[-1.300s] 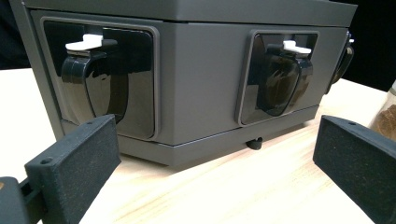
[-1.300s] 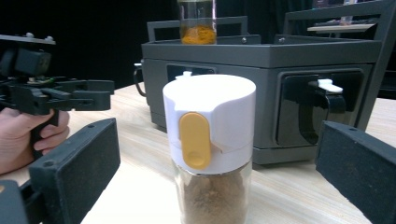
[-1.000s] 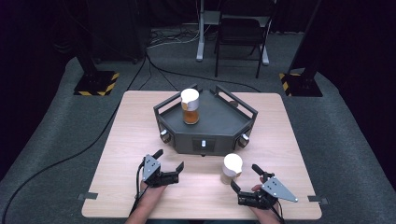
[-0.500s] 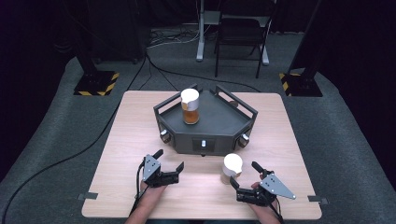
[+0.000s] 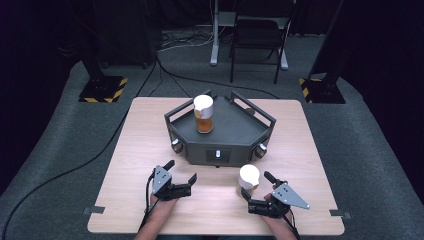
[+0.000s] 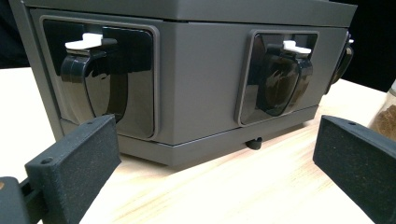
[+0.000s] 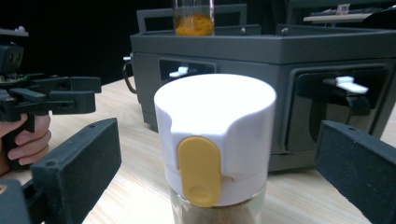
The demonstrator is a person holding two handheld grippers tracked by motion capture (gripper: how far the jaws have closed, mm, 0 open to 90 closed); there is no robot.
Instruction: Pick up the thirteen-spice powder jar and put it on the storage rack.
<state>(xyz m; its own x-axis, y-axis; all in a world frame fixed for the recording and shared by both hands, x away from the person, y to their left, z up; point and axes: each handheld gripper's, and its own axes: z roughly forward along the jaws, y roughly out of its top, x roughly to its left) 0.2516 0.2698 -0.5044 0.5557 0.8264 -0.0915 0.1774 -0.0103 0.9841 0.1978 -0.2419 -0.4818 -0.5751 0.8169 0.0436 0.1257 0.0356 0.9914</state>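
1. While the dark grey angular rack (image 5: 220,134) holds one white-capped glass jar of orange spice (image 5: 203,114) on top, the left gripper (image 5: 181,173) waits before its front-left, jaws wide, empty.
2. Before the rack's front-right, the white-lidded glass jar of brown spice (image 5: 249,177) stands on the wooden table (image 5: 140,145), ungrasped.
3. Around it the right gripper (image 5: 258,191) gapes; nothing blocks closing.

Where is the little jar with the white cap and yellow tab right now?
The jar stands on the table near its right front, between the open jaws of the right gripper, just in front of the grey rack.
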